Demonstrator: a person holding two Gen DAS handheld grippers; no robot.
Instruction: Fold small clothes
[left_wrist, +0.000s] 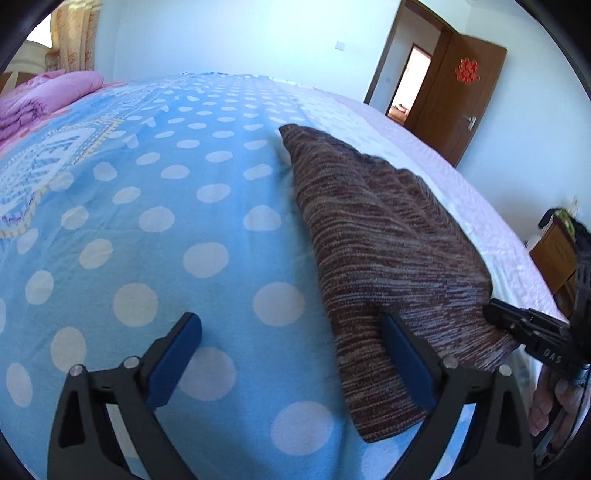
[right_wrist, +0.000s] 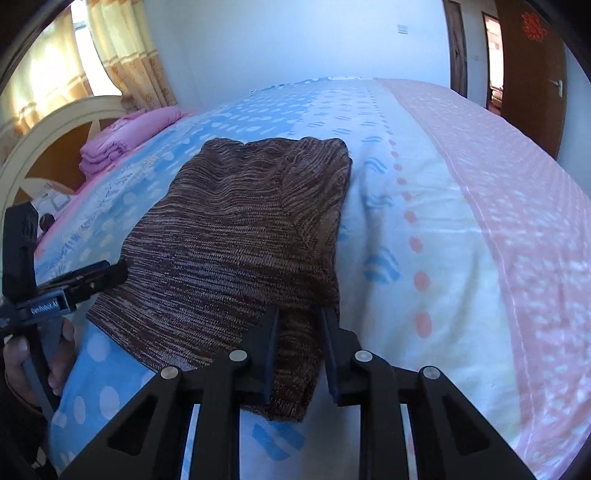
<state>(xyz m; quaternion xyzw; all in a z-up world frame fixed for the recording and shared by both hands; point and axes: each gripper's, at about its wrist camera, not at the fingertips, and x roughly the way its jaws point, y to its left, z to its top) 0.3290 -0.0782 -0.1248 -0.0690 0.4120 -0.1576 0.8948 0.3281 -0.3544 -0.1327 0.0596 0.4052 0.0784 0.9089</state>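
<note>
The knit (right_wrist: 236, 236) lies folded on the bed (right_wrist: 424, 229). The right gripper (right_wrist: 297, 347) has its fingers pinching the knit's near corner. The left gripper (left_wrist: 291, 358) has its fingers spread wide, one touching the knit's edge. Risk: a one-sided lift may drag the fold askew; loose layers may slip from the pinch.

Left gripper (left_wrist: 291, 354) spread wide over polka-dot bedsheet (left_wrist: 147, 221); right finger (left_wrist: 406, 363) touching folded brown knit garment (left_wrist: 388, 251).
</note>
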